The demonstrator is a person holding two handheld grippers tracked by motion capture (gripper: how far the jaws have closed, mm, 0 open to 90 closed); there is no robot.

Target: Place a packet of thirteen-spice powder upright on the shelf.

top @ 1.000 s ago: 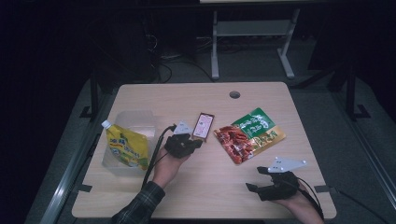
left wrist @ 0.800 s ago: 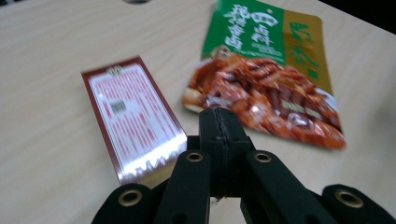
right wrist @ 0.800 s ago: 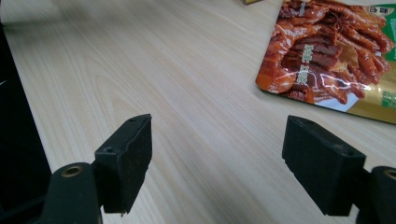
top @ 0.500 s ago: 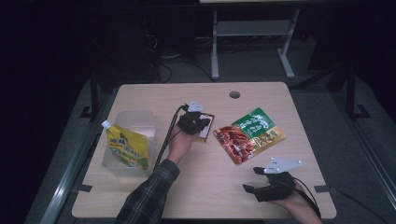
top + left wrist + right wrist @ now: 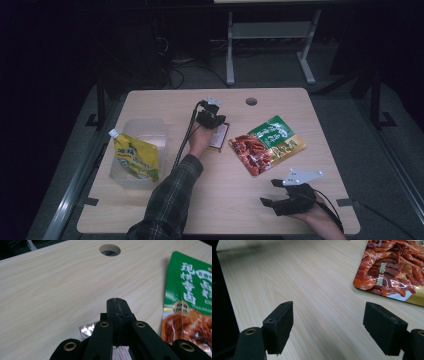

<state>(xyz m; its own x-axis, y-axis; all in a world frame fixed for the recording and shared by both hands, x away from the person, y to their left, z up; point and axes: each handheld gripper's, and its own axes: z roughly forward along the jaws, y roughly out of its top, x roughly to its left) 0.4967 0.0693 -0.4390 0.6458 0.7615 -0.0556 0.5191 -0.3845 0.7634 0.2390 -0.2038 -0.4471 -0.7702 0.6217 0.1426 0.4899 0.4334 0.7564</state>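
A wooden table (image 5: 150, 107) seen from above. The left gripper (image 5: 117, 307), jaws pressed fully together and holding nothing, rests over a small pink sachet (image 5: 220, 137) near the table's middle. Just right of the sachet lies a red and green snack bag (image 5: 266, 144). The right gripper (image 5: 328, 325) sits near the front right edge, jaws wide apart and empty. A yellow pouch (image 5: 135, 157) lies in a clear tub (image 5: 145, 127) at left

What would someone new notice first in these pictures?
Probably the bright snack packets right of the table's middle, green and red. Next, the yellow pouch in a clear tub at the left. The left gripper, shut, hangs over a small packet; the right gripper rests open near the front edge.
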